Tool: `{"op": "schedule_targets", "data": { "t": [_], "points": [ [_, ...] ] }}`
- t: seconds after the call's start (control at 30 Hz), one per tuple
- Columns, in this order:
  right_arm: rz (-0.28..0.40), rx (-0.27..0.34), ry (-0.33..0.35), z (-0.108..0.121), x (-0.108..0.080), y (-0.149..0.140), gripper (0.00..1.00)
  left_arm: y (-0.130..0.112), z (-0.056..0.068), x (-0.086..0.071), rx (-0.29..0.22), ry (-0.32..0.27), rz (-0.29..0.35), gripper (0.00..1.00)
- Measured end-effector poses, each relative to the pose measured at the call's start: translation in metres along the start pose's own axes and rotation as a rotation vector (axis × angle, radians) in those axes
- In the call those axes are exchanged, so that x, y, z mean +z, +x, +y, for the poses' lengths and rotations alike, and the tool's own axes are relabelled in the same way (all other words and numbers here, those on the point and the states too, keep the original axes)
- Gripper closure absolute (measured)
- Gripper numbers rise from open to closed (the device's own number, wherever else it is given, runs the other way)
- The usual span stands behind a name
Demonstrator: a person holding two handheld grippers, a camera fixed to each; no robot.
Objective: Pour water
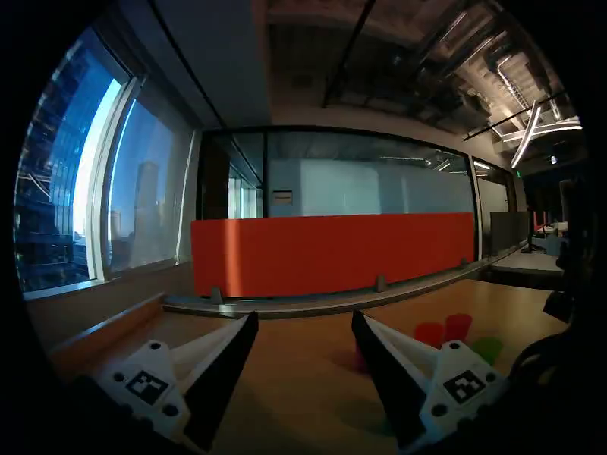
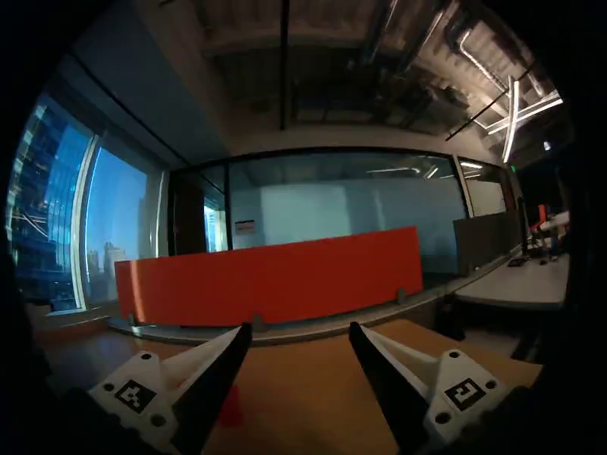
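Observation:
In the left gripper view my left gripper hangs open over a wooden table, nothing between its fingers. To the right of its right finger stand two red cups and a green cup. A pinkish cup peeks out behind that finger. In the right gripper view my right gripper is open and holds nothing, low over the table. A red object, probably a cup, shows beside its left finger, partly hidden. I cannot make out any water vessel.
An orange divider panel runs along the table's far edge, with glass walls behind and tall windows at the left. Another desk stands at the right. A dark shape covers the right edge of the left gripper view.

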State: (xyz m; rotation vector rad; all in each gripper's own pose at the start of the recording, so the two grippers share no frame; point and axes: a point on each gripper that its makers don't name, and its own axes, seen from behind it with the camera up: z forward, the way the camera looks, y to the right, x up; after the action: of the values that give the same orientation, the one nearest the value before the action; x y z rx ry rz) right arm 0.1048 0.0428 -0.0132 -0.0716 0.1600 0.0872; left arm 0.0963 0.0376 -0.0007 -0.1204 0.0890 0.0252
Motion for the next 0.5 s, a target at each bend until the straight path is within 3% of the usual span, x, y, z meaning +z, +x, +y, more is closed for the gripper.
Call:
{"op": "schedule_targets", "data": {
  "t": [0.27, 0.5],
  "points": [
    [0.005, -0.065, -0.001, -0.010, -0.002, 0.001, 0.01, -0.001, 0.003, 0.005, -0.001, -0.006, -0.003, 0.09],
    [0.008, -0.081, -0.006, -0.015, -0.003, -0.004, 0.01, -0.015, -0.001, 0.005, 0.021, 0.005, -0.020, 0.09]
  ]
}}
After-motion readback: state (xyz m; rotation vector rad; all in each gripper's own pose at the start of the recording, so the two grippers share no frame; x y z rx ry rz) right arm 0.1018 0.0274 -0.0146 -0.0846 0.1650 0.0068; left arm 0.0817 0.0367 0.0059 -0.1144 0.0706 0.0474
